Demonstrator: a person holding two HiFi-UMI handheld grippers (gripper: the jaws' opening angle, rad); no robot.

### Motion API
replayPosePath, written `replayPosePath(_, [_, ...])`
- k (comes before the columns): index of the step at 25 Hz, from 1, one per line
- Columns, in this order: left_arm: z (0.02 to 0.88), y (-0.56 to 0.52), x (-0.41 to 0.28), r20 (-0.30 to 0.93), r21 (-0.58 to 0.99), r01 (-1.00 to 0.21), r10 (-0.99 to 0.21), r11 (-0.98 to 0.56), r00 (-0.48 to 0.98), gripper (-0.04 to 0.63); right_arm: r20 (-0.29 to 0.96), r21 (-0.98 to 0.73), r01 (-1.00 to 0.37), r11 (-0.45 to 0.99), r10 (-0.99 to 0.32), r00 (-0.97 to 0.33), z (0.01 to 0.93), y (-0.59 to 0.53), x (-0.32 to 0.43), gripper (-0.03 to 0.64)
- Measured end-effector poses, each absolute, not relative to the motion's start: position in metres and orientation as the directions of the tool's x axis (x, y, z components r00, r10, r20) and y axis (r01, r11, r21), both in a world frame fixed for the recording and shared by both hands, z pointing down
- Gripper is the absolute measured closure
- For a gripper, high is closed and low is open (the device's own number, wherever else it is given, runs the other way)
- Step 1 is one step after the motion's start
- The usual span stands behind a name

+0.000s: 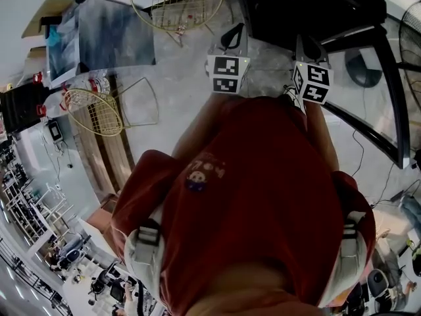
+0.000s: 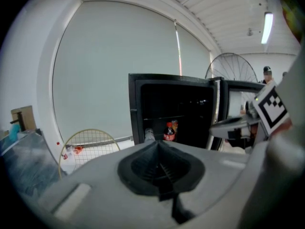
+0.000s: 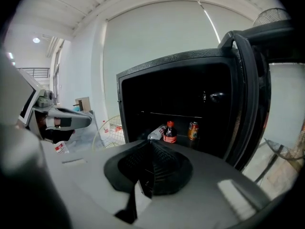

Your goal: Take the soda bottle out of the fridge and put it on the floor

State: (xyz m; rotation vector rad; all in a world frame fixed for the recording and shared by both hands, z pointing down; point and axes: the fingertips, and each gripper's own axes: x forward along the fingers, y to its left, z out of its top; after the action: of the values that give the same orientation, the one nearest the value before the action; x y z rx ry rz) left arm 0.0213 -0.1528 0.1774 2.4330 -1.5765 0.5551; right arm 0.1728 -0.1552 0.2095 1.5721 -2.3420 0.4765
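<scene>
Straight ahead of the right gripper (image 3: 151,143), jaws together and empty, the soda bottle (image 3: 169,132) stands upright on the fridge (image 3: 167,65) shelf; the left gripper (image 2: 158,144), also closed, appears farther away.

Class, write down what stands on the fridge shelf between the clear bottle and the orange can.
The red-capped soda bottle stands upright between the clear bottle and the can; the right gripper view shows it best.

Premises appear to be a large open lab or workroom: pale floor (image 1: 184,97), ceiling strip light (image 2: 267,27), standing fan (image 2: 232,67), black fridge (image 3: 157,68), distant equipment racks (image 1: 29,206).
</scene>
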Motion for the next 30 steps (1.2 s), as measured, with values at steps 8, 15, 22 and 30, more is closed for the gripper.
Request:
replayPosePath(8, [0.177,-0.153,0.014,0.406,-0.040,-0.920,-0.848,-0.390,0.342,0.595,0.396,-0.110,-0.929,0.353,-0.842,-0.367,0.211,-0.170,0.170,0.609])
replayPosePath(15, [0.180,-0.147,0.005,0.411,-0.043,-0.931,-0.856,-0.362,0.314,0.595,0.362,-0.124,-0.922,0.368,-0.848,-0.387,0.207,-0.169,0.162,0.522])
replayPosePath(22, [0.177,-0.146,0.000,0.404,-0.039,-0.935,-0.861,-0.352,0.307,0.595,0.324,-0.135,-0.928,0.347,-0.870,-0.372,0.202,-0.167,0.157,0.263])
replayPosePath(30, [0.180,-0.140,0.003,0.410,-0.032,-0.936,-0.859,-0.349,0.307,0.595,0.360,-0.144,-0.915,0.376,-0.842,-0.403,0.212,-0.159,0.154,0.239])
